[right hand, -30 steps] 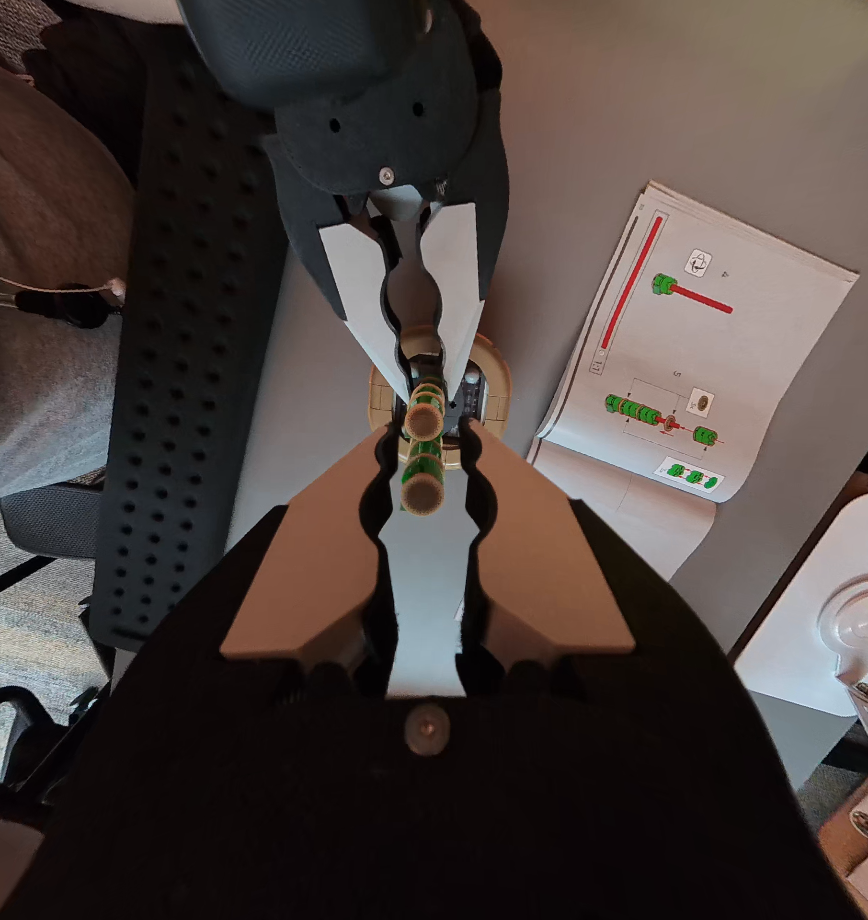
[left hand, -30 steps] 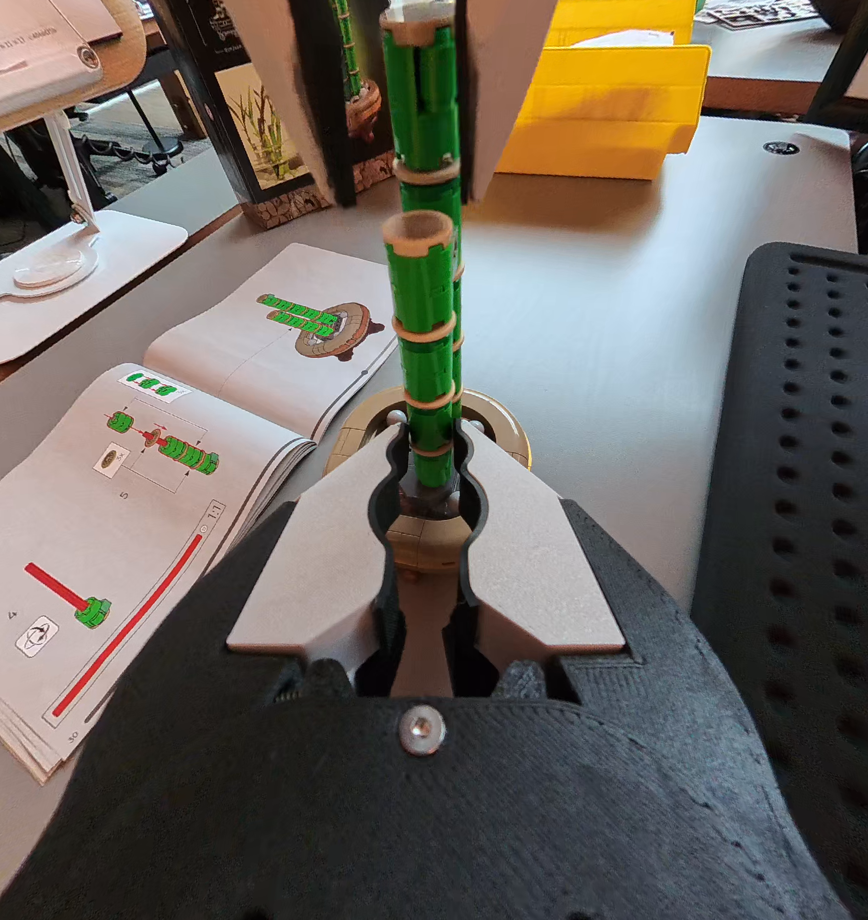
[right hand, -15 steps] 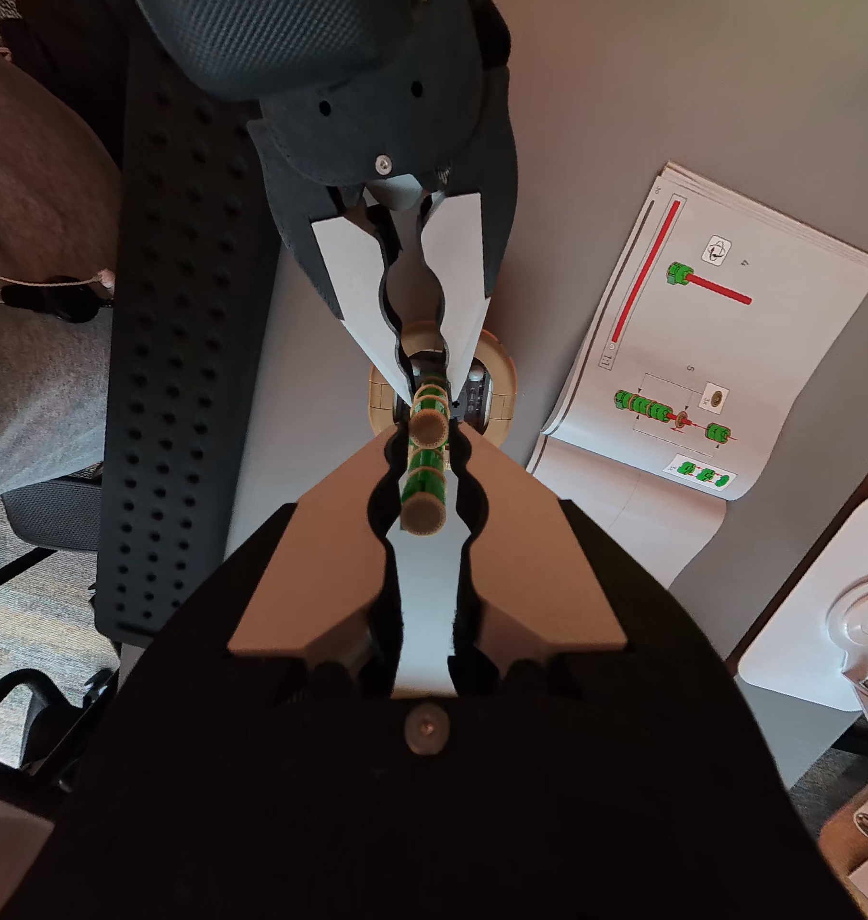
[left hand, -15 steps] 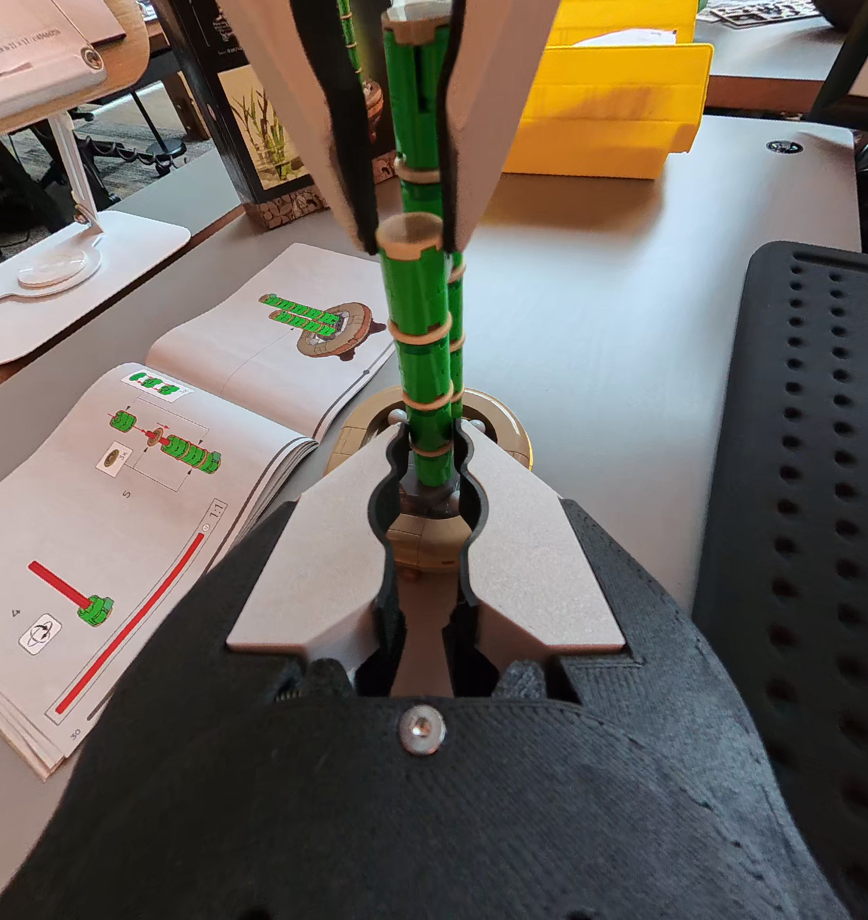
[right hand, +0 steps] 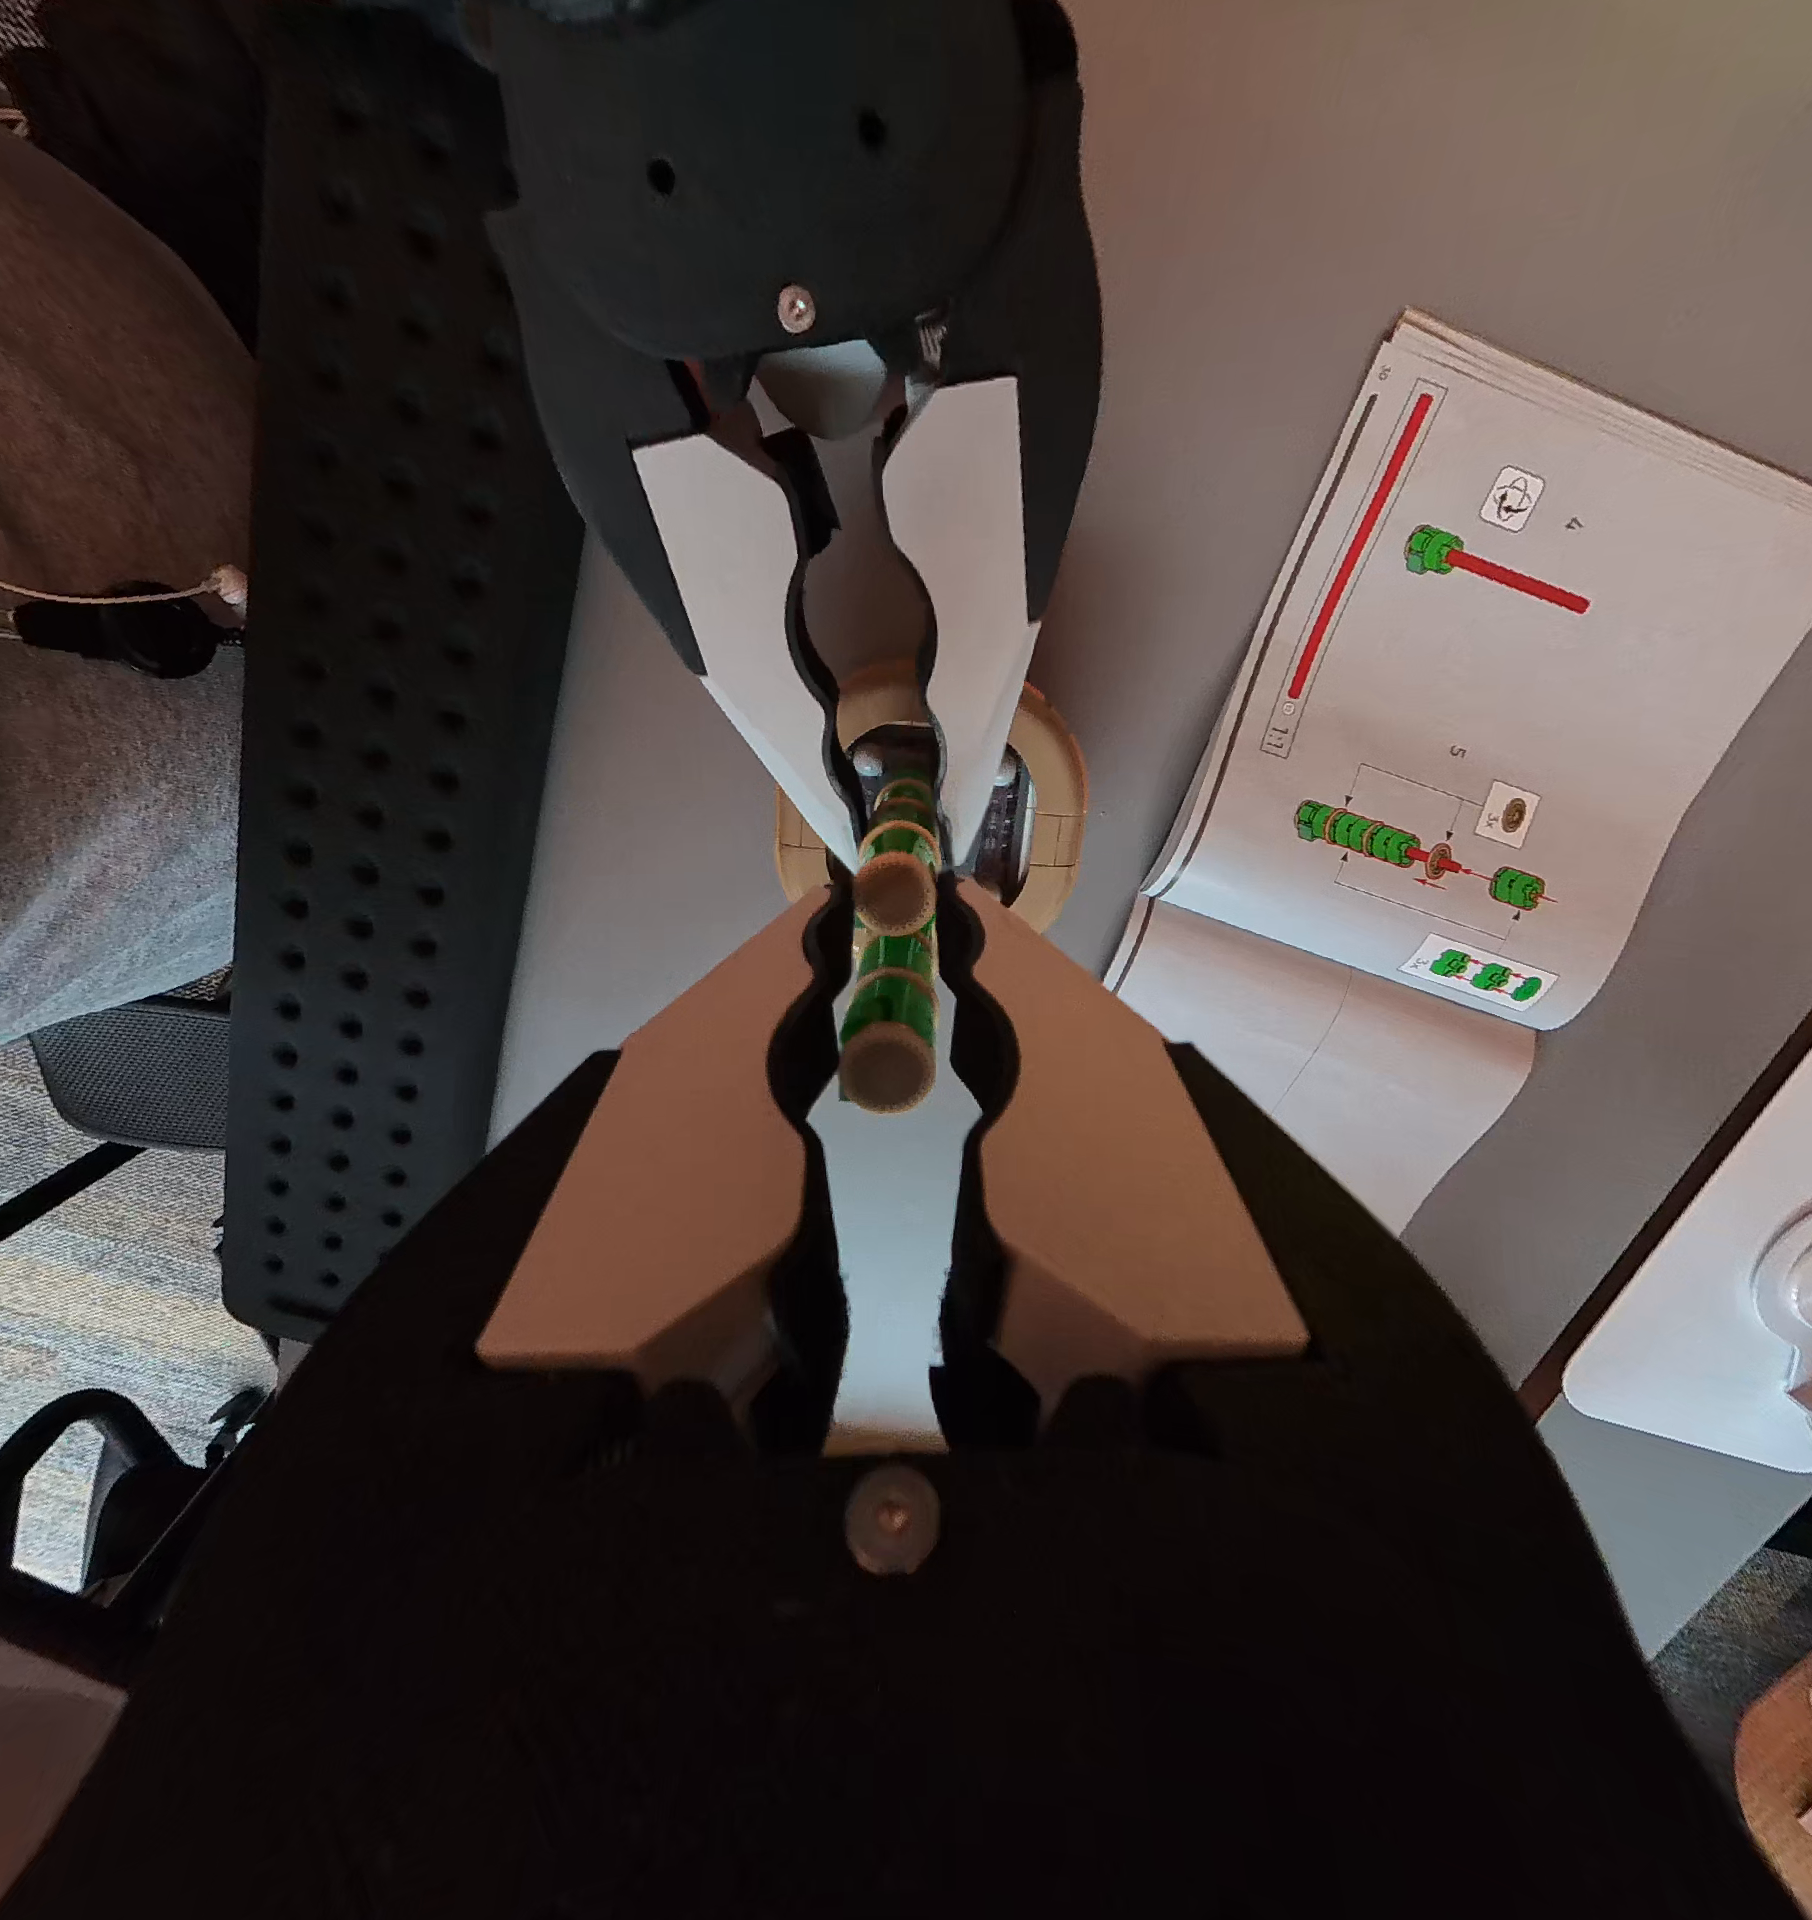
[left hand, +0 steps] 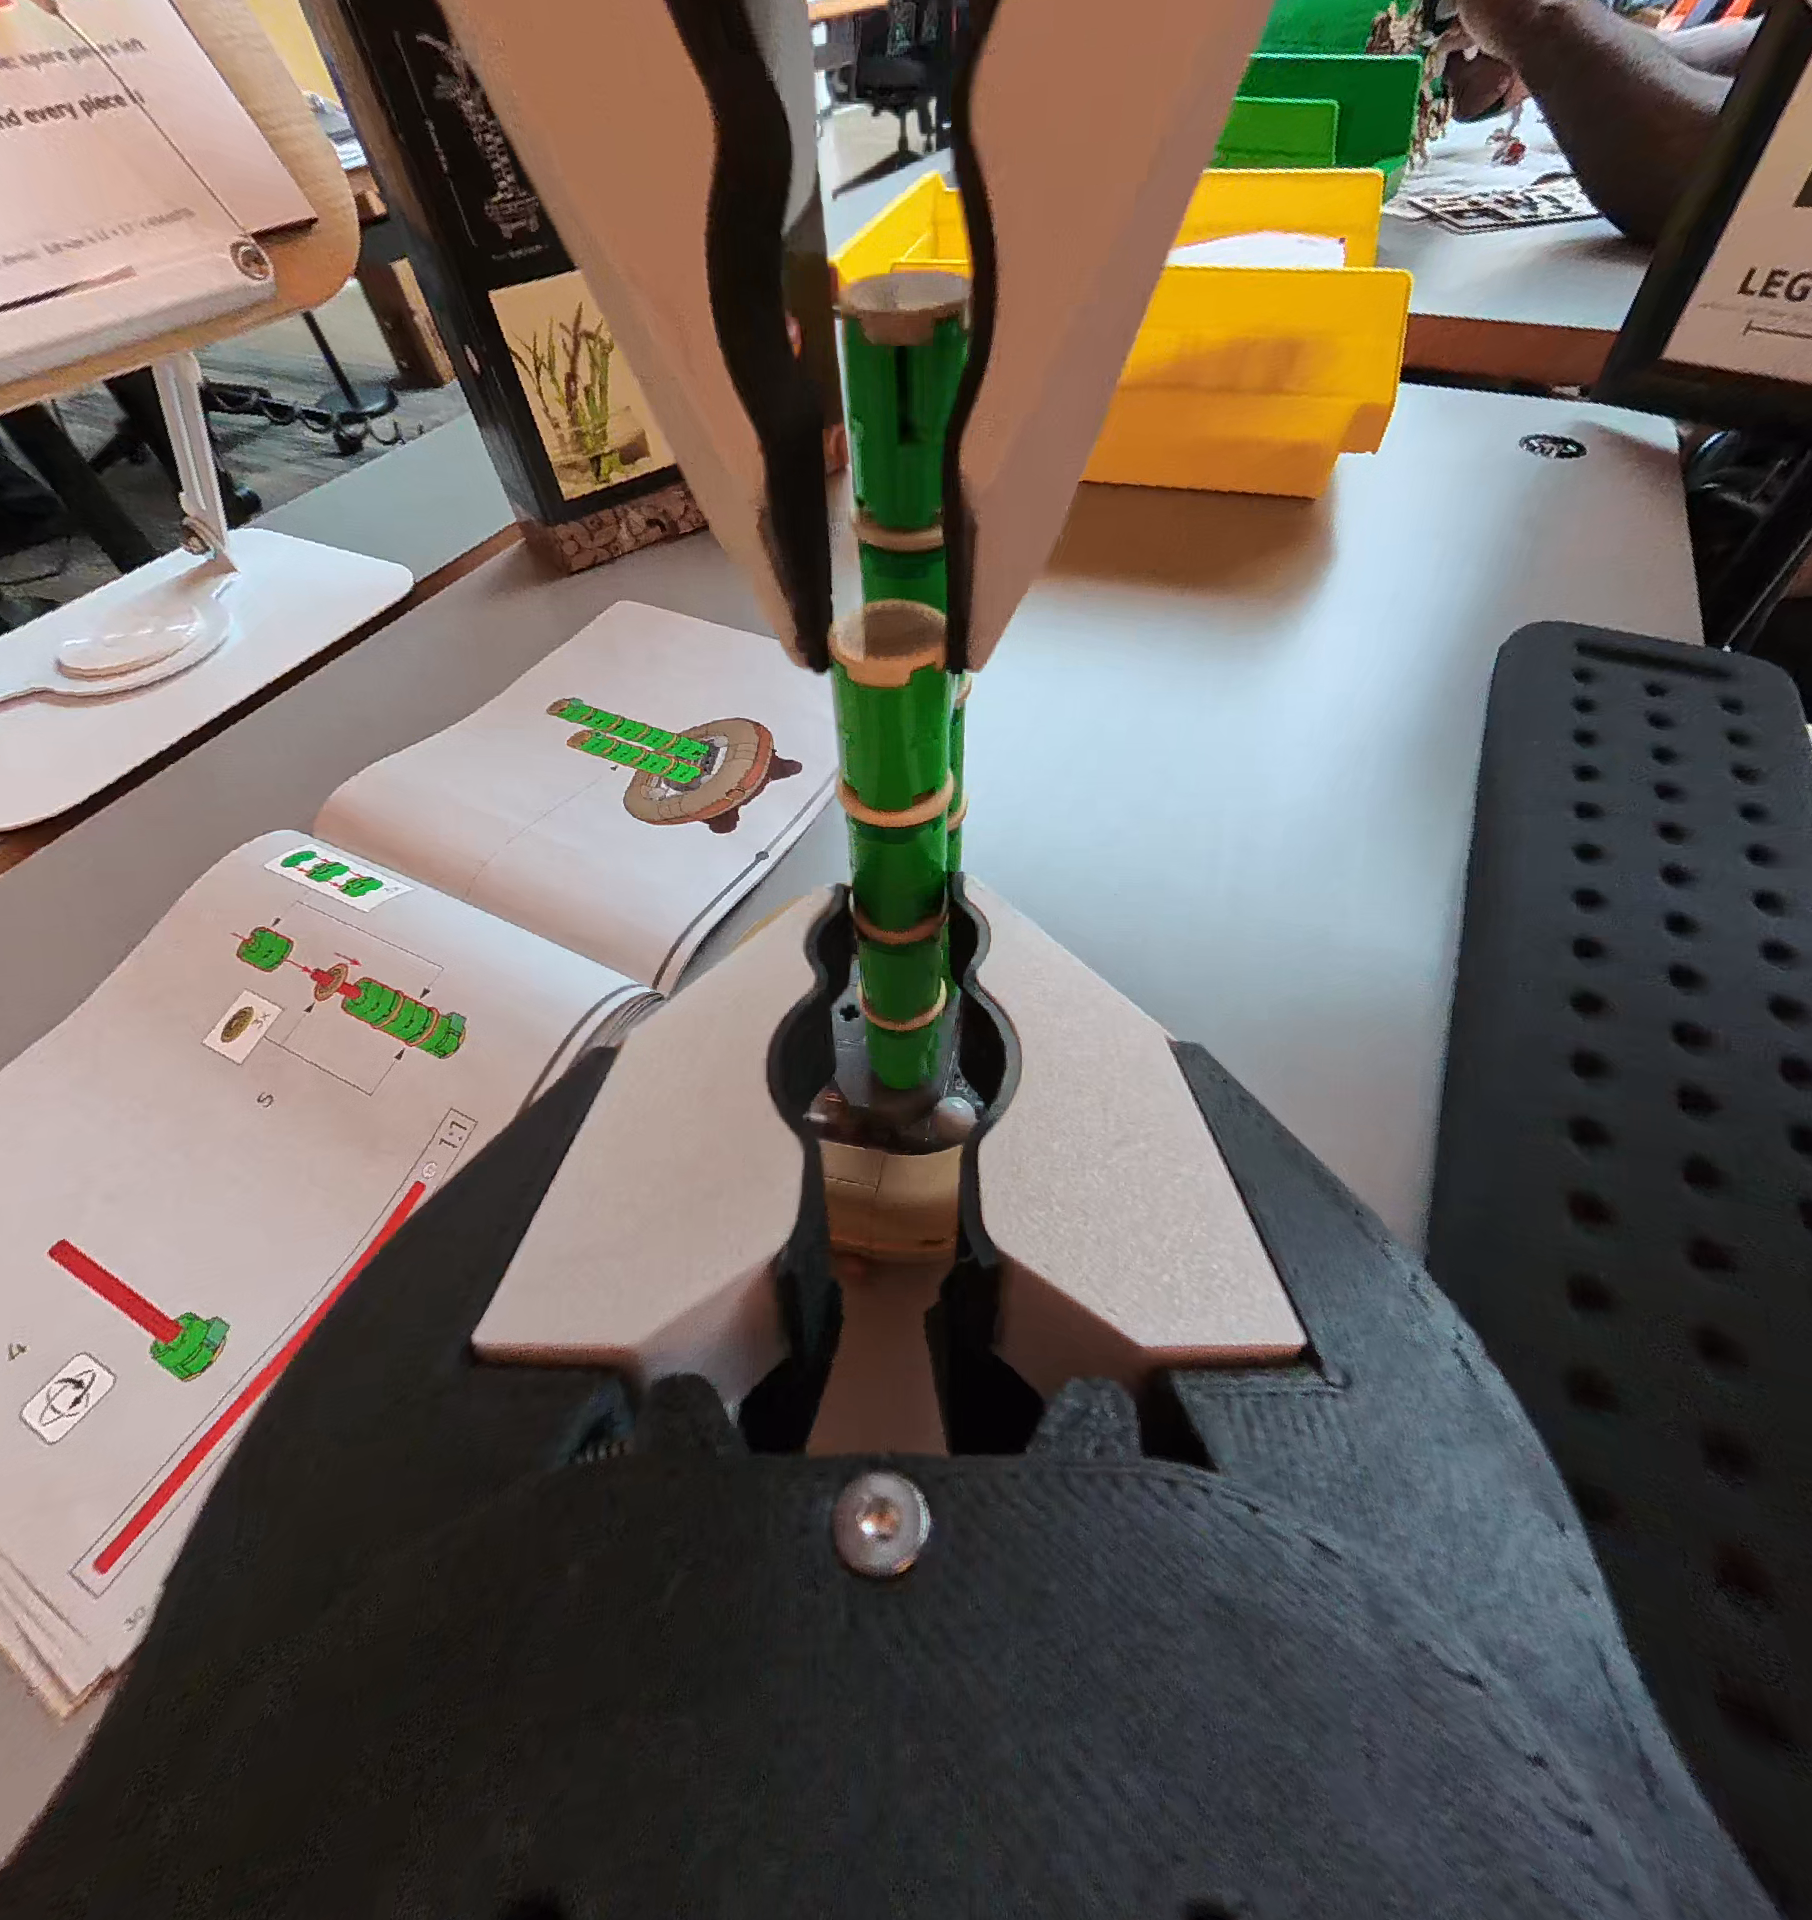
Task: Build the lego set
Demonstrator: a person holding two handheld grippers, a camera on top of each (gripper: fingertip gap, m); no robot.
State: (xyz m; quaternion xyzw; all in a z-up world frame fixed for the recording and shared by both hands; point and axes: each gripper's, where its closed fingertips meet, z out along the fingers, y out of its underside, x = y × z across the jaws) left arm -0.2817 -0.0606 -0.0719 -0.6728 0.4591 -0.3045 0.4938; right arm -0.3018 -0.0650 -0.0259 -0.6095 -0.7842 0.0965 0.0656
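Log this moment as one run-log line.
left gripper: shut on base of short stalk | right gripper: jaws around tall stalk, grip unclear | both stalks upright in tan pot | manual open

Stalks [left hand: 894, 790] upright on base [right hand: 1053, 769]; booklet [left hand: 258, 1091] left.

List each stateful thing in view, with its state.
Taller green stalk: upright, between the right gripper's fingers.
Shorter green stalk: upright, in front of it.
Tan round base: flat on the table, holding both stalks.
Instruction booklet: open.
Left gripper: closed around the stalks' foot.
Right gripper: closed around the taller stalk.
Yellow bin: upright, contents unclear.
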